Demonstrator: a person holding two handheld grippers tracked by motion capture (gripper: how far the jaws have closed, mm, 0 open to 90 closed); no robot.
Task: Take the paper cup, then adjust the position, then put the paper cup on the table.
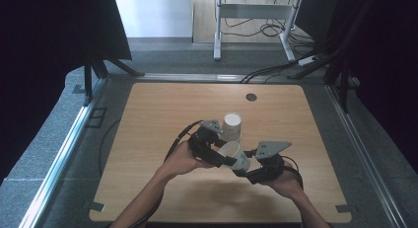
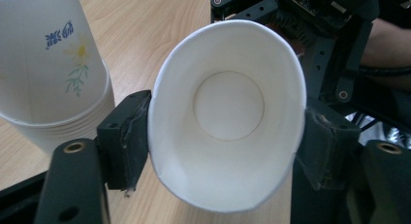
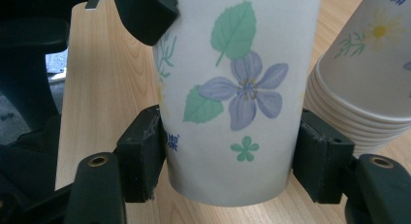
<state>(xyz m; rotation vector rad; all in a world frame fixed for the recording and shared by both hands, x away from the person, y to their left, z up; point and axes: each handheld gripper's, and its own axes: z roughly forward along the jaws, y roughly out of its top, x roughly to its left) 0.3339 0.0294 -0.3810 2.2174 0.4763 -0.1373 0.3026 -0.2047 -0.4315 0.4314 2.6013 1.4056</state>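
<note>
Right, 2 grippers on 1 paper cup point(image 1: 235, 155), held off the counter point(image 1: 148, 139) near its middle, a little toward the person's edge. The left gripper point(image 1: 223, 160) is pinching the cup at its open rim: in the left gripper view the black pads point(image 2: 127, 136) press in from both sides and the mouth of the cup point(image 2: 228, 117) is squashed into a tall oval, white bottom showing deep inside. The right gripper point(image 1: 246, 170) has it at the other end; in the right gripper view its pads point(image 3: 140, 158) clamp the cup's point(image 3: 232, 98) narrow base, with the purple flower and green leaves facing the camera. The cup lies tipped on its side between the 2 hands, mouth toward the left hand point(image 1: 183, 160), base toward the right hand point(image 1: 286, 181).

Just beyond it, toward the far edge, a stack of paper cups point(image 1: 231, 126) stands upside down on the counter, near the held cup. The stacked rims show clearly in the right gripper view point(image 3: 358, 107).
</note>
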